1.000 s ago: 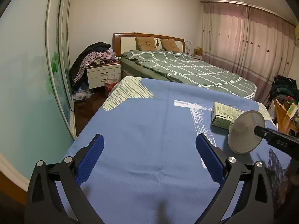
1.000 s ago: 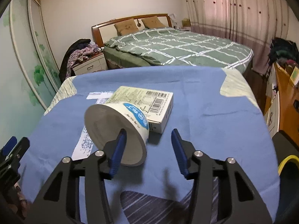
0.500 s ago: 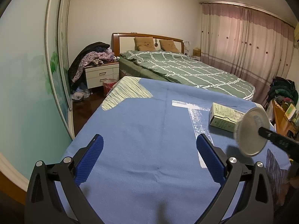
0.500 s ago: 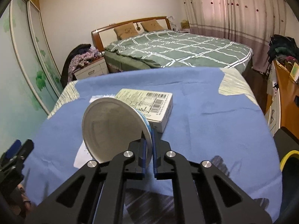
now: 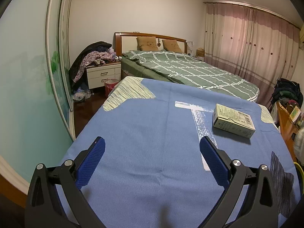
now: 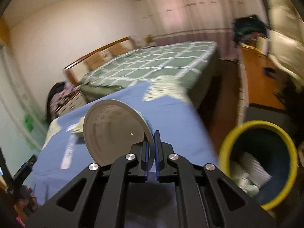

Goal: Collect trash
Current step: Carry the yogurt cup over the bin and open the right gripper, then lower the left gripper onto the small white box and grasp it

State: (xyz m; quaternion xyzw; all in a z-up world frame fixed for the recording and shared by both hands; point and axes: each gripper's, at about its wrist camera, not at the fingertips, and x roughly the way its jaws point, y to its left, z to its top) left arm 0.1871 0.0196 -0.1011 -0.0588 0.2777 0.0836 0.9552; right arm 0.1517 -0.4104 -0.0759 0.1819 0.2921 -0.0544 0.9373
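Fingers [image 6: 151, 150] of my right gripper have clamped on the wall of the white paper cup [image 6: 115, 131], lifting it off the blue tabletop [image 6: 171, 117] it lay on a second ago, beside the box. My left gripper [image 5: 152, 152] hangs spread and empty as before. Beyond it, the box [image 5: 233, 121] stays put. To my right, the yellow-rimmed bin [image 6: 258, 163] has swung into view.

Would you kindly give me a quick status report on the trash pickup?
Right gripper shut on paper cup rim. Left gripper open, empty, over blue cloth. Yellow-rimmed bin alongside, path clear. Carton remains.
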